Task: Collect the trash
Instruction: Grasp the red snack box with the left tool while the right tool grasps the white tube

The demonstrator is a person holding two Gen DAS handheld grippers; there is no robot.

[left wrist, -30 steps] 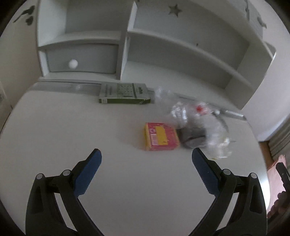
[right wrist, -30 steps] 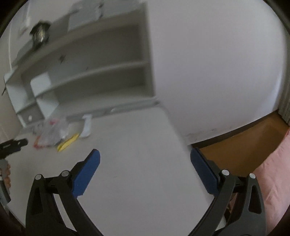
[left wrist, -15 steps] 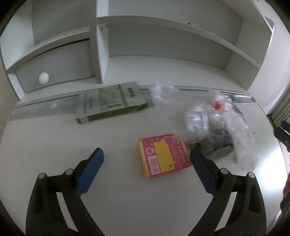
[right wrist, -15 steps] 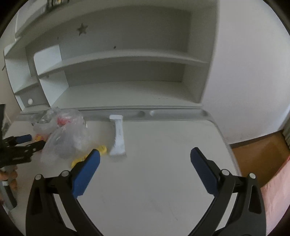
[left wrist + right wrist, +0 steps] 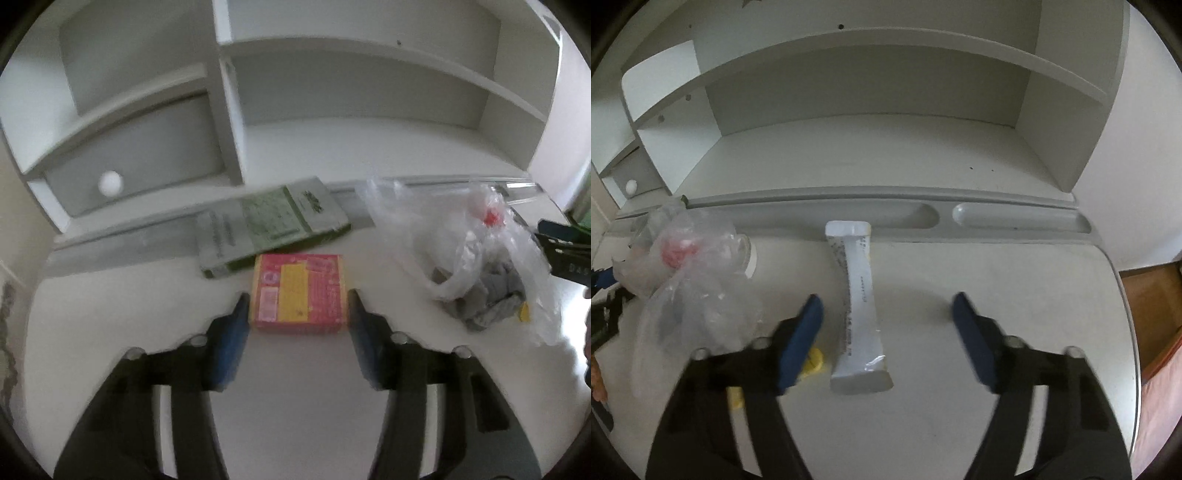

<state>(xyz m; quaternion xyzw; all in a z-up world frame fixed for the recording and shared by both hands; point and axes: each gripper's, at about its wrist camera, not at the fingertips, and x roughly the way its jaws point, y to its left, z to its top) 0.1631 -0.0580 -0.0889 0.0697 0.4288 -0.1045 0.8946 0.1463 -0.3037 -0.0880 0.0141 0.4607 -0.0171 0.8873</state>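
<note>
Tools narrowing | our left tool (image 5: 297, 306) closed around red box (image 5: 299, 291), no longer wide | right tool (image 5: 886, 314) closing over white tube (image 5: 858, 295), not gripping.

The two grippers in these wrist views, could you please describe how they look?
Both look alike. The left gripper and the right gripper each have two black, forked plastic arms with round silver rivets, ending in flat blue fingers. No cables or sleeves show; the right gripper's side bears small pale lettering in the left view.

Print covers the red and yellow box (image 5: 299, 291) and the green box (image 5: 271, 225), all too blurred. The white tube (image 5: 858, 295) carries small dark lettering, unreadable too.
</note>
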